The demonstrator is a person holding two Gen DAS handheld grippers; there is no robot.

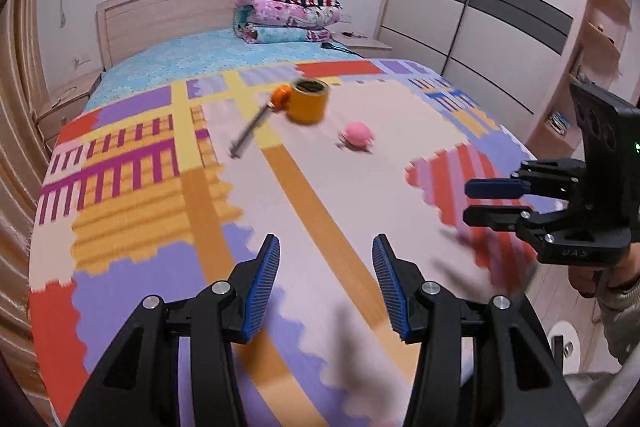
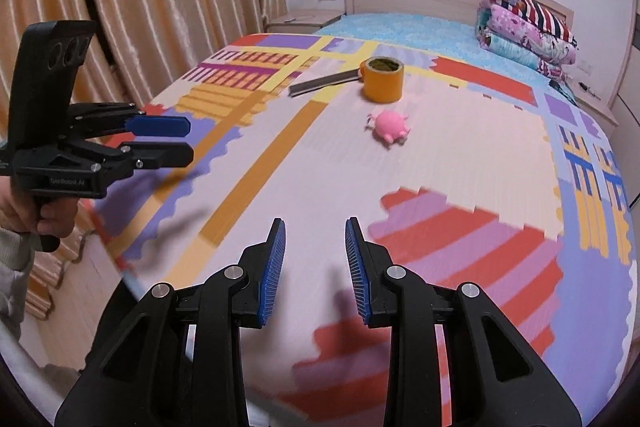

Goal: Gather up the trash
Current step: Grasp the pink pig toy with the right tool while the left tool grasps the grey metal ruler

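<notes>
left gripper point(image 1: 326, 267) wide, empty | right gripper point(image 2: 315, 251) narrower, empty | mat point(image 2: 440, 147) edge below both

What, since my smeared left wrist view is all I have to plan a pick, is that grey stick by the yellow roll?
Observer: The right wrist view shows it sharply: a flat grey strip lying on the mat, one end reaching the yellow tape roll.
Operator: And the pink blob?
Observer: It is a small pink toy with stubby legs sticking out, lying apart from the roll, on the nearer side.
Operator: Is anything hanging from my left claw?
Observer: No. Side-on, the left claw has its jaws apart with nothing between them.
</notes>
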